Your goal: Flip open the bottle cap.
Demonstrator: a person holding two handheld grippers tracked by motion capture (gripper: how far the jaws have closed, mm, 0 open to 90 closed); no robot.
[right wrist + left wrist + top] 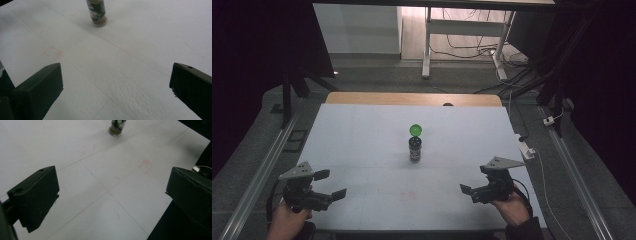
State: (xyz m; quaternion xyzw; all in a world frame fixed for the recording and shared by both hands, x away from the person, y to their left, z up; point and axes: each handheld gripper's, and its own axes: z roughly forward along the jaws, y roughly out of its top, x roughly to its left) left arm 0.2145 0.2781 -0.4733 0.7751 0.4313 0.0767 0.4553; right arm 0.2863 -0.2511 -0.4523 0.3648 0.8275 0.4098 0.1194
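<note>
You hold the left gripper (330,185) low over the near left corner of the white table (362,150), its jaws spread wide and gripping nothing; in the left gripper view the two black jaws stand far apart with bare tabletop between them. Your right gripper (468,192) sits over the near right corner, likewise released, jaws wide with nothing between them. The small bottle (415,149) stands upright near the middle of the table, well apart from both grippers and roughly between them, farther from you. A green ball (415,130) shows right above the bottle's dark cap; whether it rests on the cap or lies just behind it, you cannot tell. The bottle's base appears at the top of the left gripper view (116,127) and the right gripper view (98,13), with faint red marks (145,165) on the tabletop nearer your jaws
</note>
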